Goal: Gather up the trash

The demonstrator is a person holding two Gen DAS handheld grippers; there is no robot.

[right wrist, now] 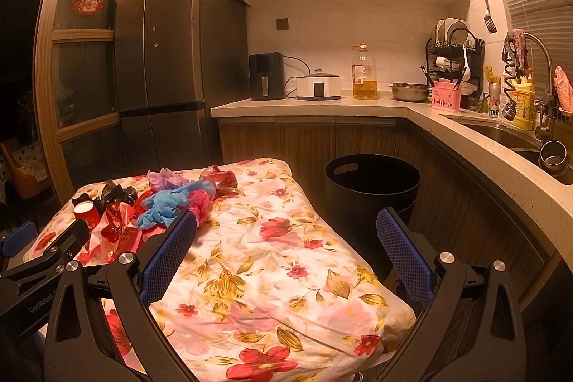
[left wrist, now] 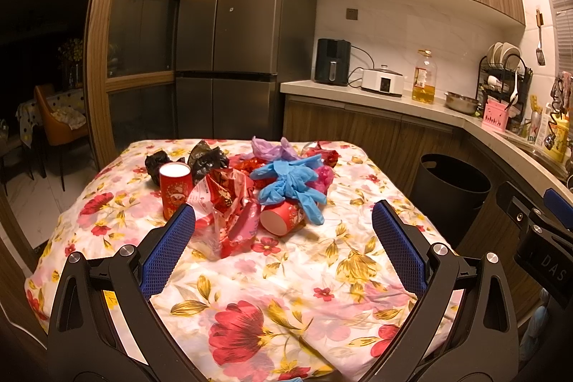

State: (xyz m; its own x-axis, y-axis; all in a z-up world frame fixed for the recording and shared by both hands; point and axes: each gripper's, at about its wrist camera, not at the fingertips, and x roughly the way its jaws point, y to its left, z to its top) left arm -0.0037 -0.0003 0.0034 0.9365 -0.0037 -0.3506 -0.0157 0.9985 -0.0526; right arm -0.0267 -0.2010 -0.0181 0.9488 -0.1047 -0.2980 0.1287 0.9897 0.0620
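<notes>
Both cameras look forward and slightly down over the table (left wrist: 358, 274), toward the fridge (left wrist: 229, 24). The left faces the trash pile (left wrist: 250, 188) closely; the right sits beside it, sharing pile and bin (right wrist: 372, 181).

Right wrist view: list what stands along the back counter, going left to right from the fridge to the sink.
Black air fryer → white cooker → oil bottle → steel bowl → pink utensil holder → dish rack

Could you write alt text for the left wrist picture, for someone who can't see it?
An open hand-held gripper hovers over a flowered tablecloth piled with trash: blue gloves, red paper cups, crumpled bags. A black bin stands right of the table.
</notes>
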